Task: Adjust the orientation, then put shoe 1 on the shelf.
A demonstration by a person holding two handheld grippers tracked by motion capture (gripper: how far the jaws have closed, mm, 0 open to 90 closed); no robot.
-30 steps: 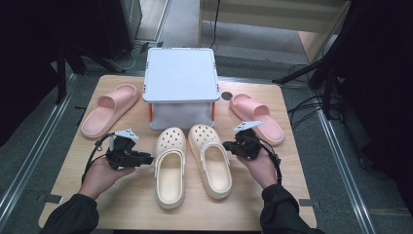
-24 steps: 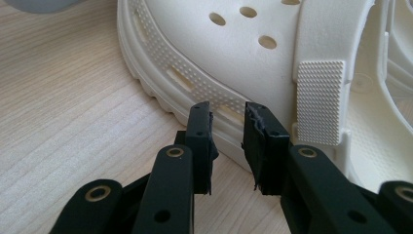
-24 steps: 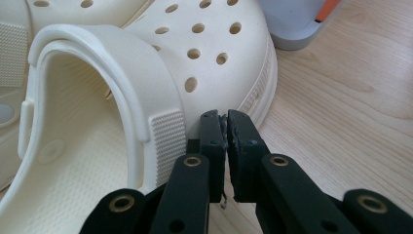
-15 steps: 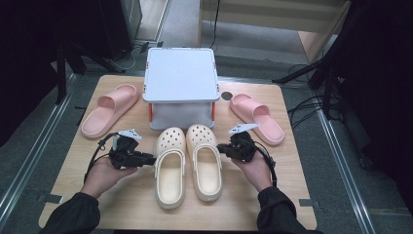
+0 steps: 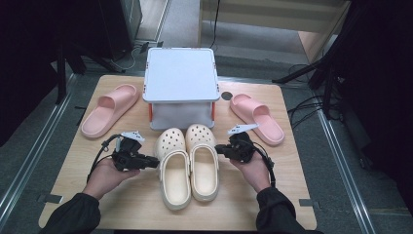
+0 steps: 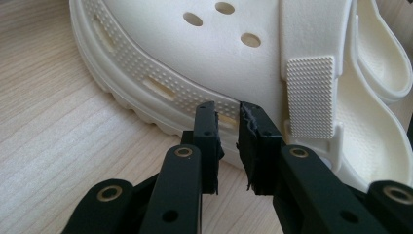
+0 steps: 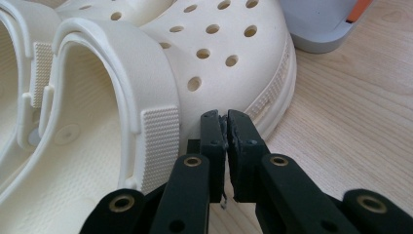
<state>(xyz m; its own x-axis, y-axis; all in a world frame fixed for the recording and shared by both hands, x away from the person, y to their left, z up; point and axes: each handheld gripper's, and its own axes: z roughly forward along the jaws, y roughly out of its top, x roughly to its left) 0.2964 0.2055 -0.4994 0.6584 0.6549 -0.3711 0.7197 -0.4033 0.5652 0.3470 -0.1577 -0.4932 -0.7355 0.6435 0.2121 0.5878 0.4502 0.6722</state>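
Two cream clogs lie side by side at the table's middle, toes toward the far side: the left clog (image 5: 174, 173) and the right clog (image 5: 203, 161). My left gripper (image 5: 155, 163) is level with the left clog's outer side. In the left gripper view that gripper (image 6: 228, 114) has its tips against the clog's ribbed sole edge (image 6: 160, 87), jaws all but shut with a thin gap and nothing in it. My right gripper (image 5: 219, 148) is at the right clog's outer side. In the right gripper view the right gripper (image 7: 226, 117) is shut and empty, touching the clog (image 7: 219, 53) below its strap.
A grey box on legs (image 5: 180, 80) stands just beyond the clogs' toes, its corner (image 7: 321, 24) close to the right clog. One pink slide (image 5: 109, 109) lies at the far left, another (image 5: 257, 117) at the far right. Bare wooden table (image 5: 292, 195) lies near the front edge.
The right clog has slid left and straightened, now lying tight against the left clog. My right gripper moved left with it. The left gripper has barely moved.
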